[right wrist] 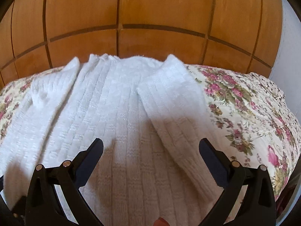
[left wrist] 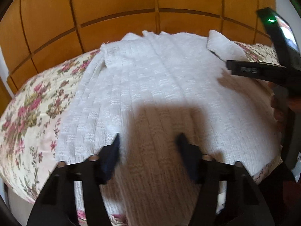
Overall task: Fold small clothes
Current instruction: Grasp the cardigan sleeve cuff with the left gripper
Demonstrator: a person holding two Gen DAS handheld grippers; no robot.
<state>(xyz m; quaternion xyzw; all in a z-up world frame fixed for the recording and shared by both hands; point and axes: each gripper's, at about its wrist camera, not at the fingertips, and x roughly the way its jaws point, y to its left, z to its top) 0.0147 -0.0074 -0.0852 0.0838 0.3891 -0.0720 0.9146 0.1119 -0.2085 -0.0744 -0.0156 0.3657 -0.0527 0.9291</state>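
A white knitted sweater point(left wrist: 154, 79) lies spread on a floral bedspread point(left wrist: 32, 113), both sleeves folded in over the body. It also shows in the right wrist view point(right wrist: 116, 109), with the right sleeve point(right wrist: 173, 101) lying across the body. My left gripper point(left wrist: 148, 141) is open and empty, low over the sweater's near hem. My right gripper point(right wrist: 150, 146) is open and empty over the sweater's near part; it appears in the left wrist view as a black body point(left wrist: 259, 69) at the right edge.
A wooden panelled headboard point(left wrist: 131, 5) stands right behind the sweater. The floral bedspread point(right wrist: 244, 113) extends to both sides. A white wall point(right wrist: 291, 47) shows at the far right.
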